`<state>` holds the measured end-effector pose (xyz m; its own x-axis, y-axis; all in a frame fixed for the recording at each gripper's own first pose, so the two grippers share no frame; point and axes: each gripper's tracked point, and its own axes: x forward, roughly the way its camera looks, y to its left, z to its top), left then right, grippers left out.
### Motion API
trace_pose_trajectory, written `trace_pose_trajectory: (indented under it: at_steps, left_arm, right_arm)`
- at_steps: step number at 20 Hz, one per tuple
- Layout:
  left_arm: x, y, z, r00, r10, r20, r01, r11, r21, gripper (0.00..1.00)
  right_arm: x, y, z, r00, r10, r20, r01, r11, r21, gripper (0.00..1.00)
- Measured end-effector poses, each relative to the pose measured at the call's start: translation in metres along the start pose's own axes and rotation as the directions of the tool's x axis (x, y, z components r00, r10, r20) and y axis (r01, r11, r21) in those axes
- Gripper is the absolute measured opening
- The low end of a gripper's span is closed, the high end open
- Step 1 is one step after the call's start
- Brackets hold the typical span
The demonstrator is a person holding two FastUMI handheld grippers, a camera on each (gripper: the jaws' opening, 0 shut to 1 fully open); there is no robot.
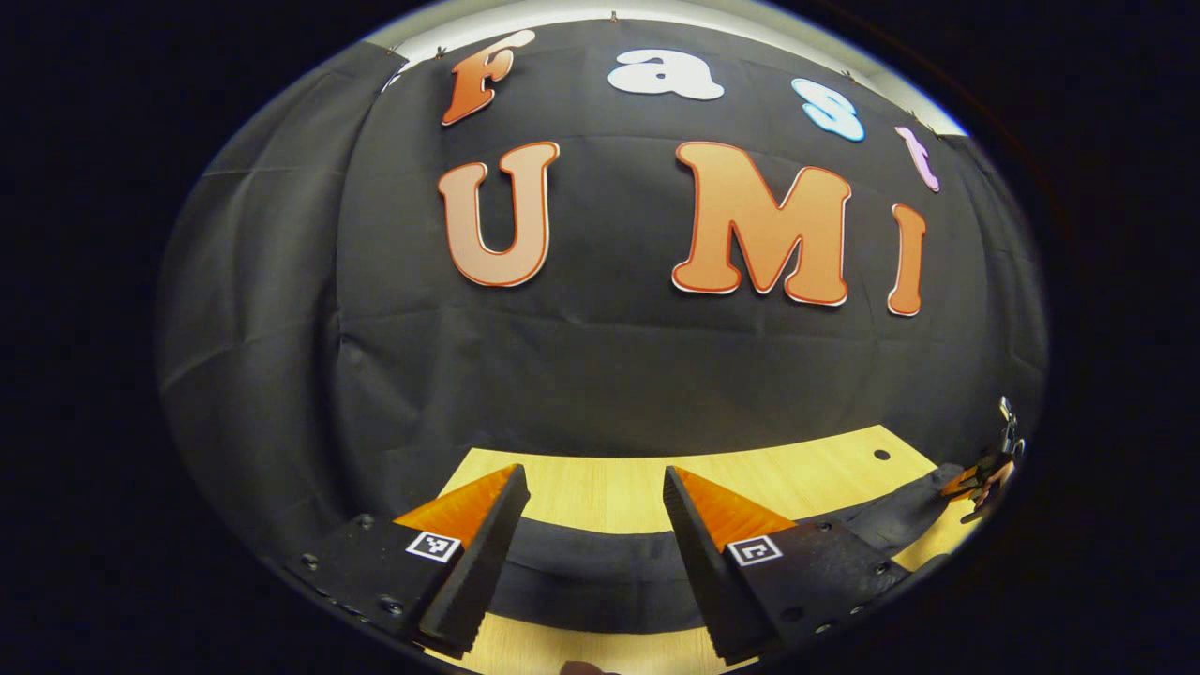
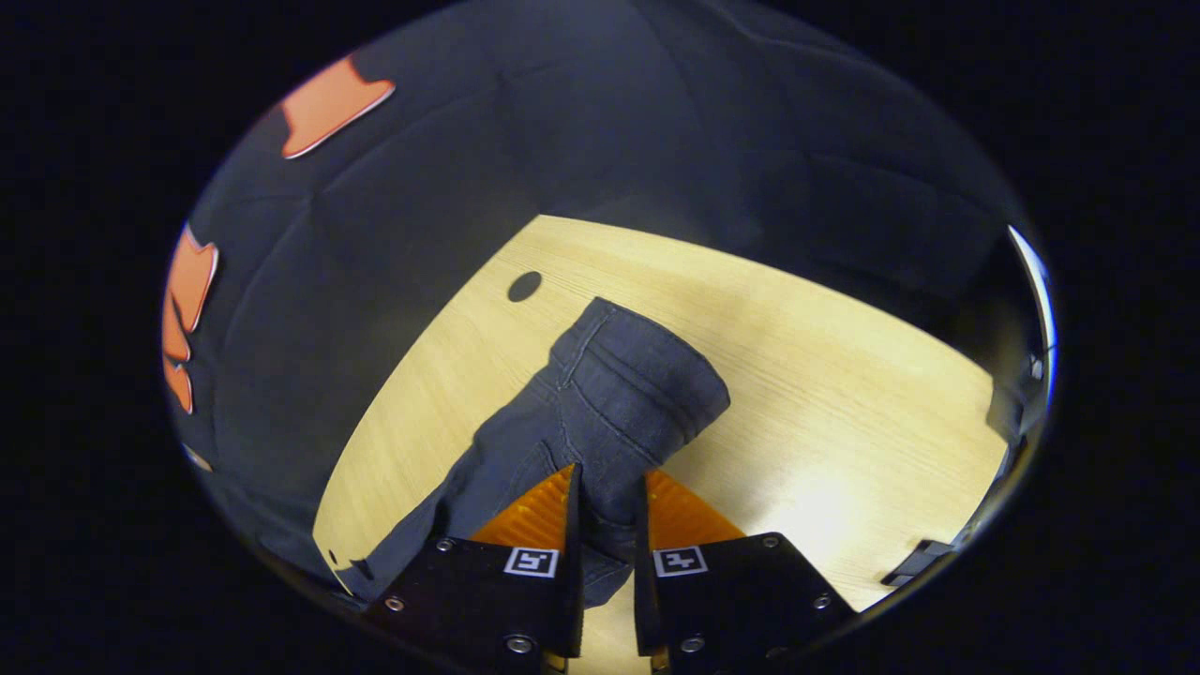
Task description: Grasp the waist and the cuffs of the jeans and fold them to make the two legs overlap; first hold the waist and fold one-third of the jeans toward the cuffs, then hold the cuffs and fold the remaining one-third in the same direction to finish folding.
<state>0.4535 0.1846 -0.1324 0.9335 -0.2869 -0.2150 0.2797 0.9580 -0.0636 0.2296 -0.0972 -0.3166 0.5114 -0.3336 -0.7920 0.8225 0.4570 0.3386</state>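
Observation:
Dark blue jeans (image 1: 591, 562) lie in a long band across the light wooden table (image 1: 600, 497). My left gripper (image 1: 593, 478) stands open above them, one finger on each side of the band and not pressing it. At the far right of the left gripper view the right gripper (image 1: 980, 483) holds the jeans' end. In the right gripper view that end of the jeans (image 2: 628, 384), with a stitched band, bunches up on the table (image 2: 844, 403). My right gripper (image 2: 609, 473) is shut on the denim just behind it.
The black cloth wall (image 1: 600, 375) rises right behind the table. A small dark hole (image 2: 525, 286) sits in the tabletop near the jeans' end. A black object (image 2: 914, 562) lies at the table's edge on the right, with bare wood (image 2: 825, 487) beside the jeans.

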Motion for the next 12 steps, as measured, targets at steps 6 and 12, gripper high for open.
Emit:
trace_pose_trajectory:
  at_steps: [6,12]
  left_arm:
    - [-0.02,0.016,0.004,0.998,-0.044,0.034,0.045,0.999,-0.023,0.88]
    - [-0.052,0.033,0.021,0.994,-0.025,0.107,0.028,0.999,-0.027,0.87]
  right_arm:
    - [-0.055,0.056,0.009,0.992,0.065,0.112,-0.047,0.987,-0.154,0.23]
    - [-0.09,0.107,-0.003,0.978,0.123,0.166,-0.073,0.957,-0.28,0.23]
